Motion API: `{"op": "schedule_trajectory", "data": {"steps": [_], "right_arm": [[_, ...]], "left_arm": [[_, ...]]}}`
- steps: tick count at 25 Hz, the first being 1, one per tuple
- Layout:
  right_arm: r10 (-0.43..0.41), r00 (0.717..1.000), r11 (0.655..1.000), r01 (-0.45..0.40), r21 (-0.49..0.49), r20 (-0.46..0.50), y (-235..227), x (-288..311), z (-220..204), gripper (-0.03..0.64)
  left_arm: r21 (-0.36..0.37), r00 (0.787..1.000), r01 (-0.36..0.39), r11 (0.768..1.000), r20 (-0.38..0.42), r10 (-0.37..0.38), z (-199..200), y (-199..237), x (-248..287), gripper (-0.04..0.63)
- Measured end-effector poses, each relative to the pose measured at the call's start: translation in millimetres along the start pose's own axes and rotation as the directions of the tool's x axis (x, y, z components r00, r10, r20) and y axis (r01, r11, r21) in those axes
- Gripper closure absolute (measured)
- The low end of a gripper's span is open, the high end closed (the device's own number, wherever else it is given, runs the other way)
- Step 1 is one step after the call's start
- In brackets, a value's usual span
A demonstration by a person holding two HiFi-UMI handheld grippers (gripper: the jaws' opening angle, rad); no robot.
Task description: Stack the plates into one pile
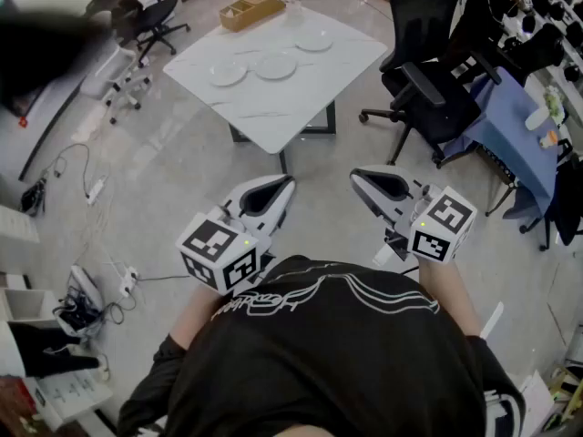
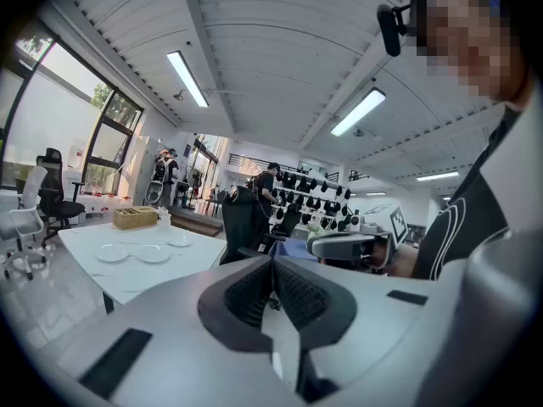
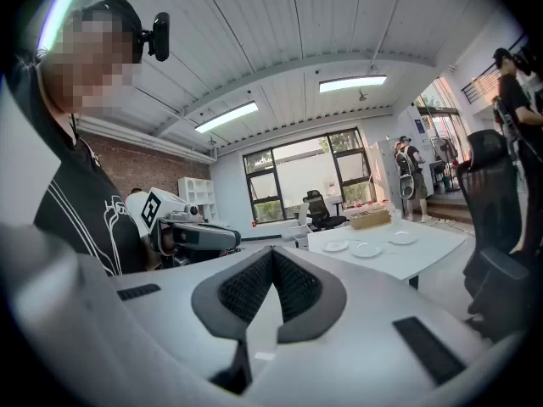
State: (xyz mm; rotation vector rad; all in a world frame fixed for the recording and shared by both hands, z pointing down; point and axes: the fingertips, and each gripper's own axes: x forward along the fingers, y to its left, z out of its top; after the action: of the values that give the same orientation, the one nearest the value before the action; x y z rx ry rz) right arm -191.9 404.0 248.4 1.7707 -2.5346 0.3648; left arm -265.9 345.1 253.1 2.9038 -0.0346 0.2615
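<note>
Three plates point(image 1: 275, 66) lie apart, unstacked, in a row along the white table's point(image 1: 301, 103) far side, near the wooden box point(image 1: 252, 12) at its far edge; the left gripper point(image 1: 286, 183) and right gripper point(image 1: 357, 175) hang well short of the table, each with jaws pressed together on nothing.

You have three round white plates lying flat and unstacked on the white tabletop point(image 1: 282, 107). The left plate point(image 1: 227, 72) and middle plate point(image 1: 275, 66) lie just beside each other toward the left corner. The right plate point(image 1: 313, 41) sits apart, nearer the far edge.
</note>
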Motion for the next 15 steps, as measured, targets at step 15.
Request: {"op": "schedule_trajectory", "data": {"steps": [15], "right_arm": [[-0.036, 0.999, 0.999, 0.036, 0.03, 0.011, -13.0, -23.6, 5.3, 0.589]], "left_arm": [[0.019, 1.0, 0.027, 0.999, 0.004, -0.027, 14.5, -9.8, 22.7, 0.566]]}}
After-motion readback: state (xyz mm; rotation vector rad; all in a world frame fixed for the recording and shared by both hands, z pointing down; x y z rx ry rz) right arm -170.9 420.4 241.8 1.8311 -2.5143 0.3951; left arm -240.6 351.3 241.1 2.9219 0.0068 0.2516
